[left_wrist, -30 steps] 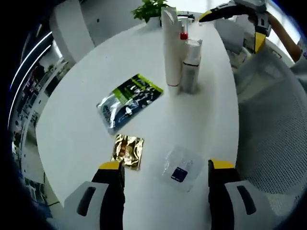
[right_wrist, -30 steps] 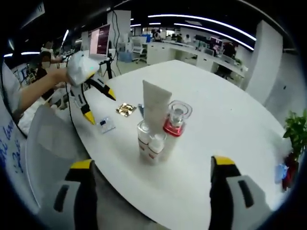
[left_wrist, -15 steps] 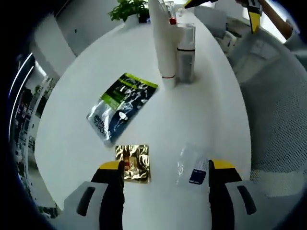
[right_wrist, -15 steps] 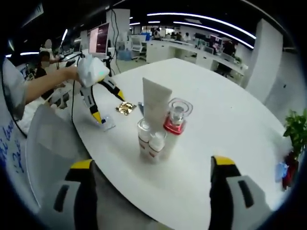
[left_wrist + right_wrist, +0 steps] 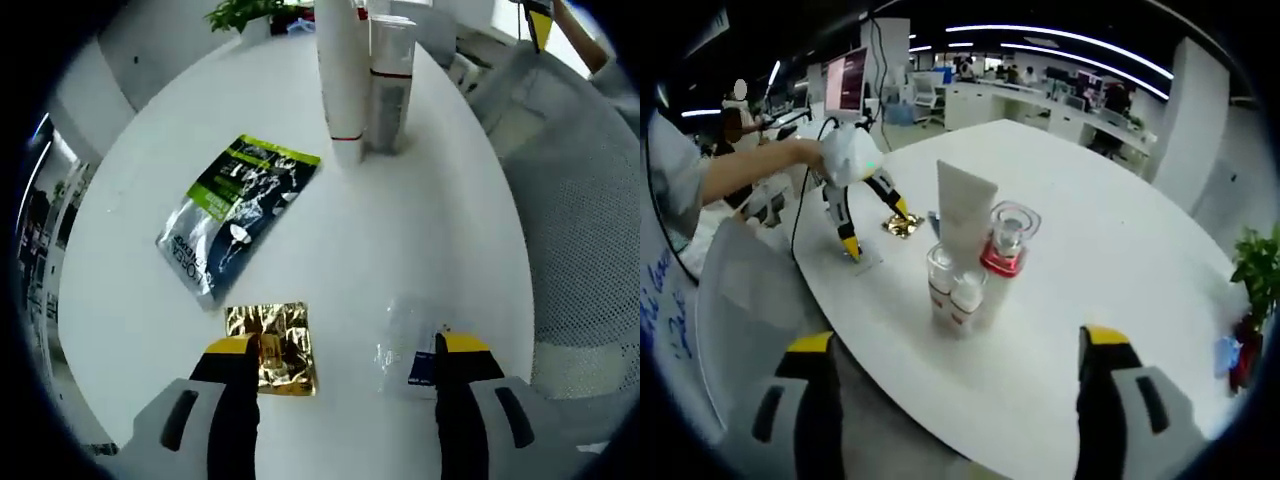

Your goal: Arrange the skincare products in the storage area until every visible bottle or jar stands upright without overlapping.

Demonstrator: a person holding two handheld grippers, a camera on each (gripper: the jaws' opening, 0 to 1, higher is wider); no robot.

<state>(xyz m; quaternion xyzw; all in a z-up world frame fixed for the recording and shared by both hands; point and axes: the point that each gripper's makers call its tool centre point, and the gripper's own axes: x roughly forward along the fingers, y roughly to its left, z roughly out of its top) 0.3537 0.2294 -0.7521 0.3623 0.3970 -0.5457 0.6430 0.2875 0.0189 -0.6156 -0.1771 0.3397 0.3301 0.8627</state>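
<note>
- Left gripper view: the left tool [image 5: 340, 352] hangs just over the near edge of the white desk [image 5: 440, 210] with its jaws spread wide and nothing between them. One yellow tip is over the gold sachet [image 5: 271, 348], the other over the clear sachet [image 5: 412, 350].
- Since a second ago this tool has come down and forward; both small sachets, then clear of the tips and farther up the picture, now lie right at the tips. I cannot tell whether either tip touches the desk.
- Beyond them the green-and-silver pouch [image 5: 232, 212] lies flat. Farther back the white tube [image 5: 339, 75] and a clear bottle [image 5: 389, 85] stand upright, close together.
- Right gripper view: the right tool [image 5: 958, 368] is held off the desk edge, jaws wide and empty, and has barely shifted over the last second. The upright cluster sits before it: the tube, a red-collared bottle [image 5: 1004, 258] and two small white bottles [image 5: 950, 295], packed tight, possibly touching.
- In this view the left tool [image 5: 867, 205] has dropped from raised beside the desk to tips down at the sachets.
- Judgement: the bottles already stand, so the remaining work is the flat packets; the left tool looks set to pick one, but it straddles two, so it needs to settle on one before closing.
</note>
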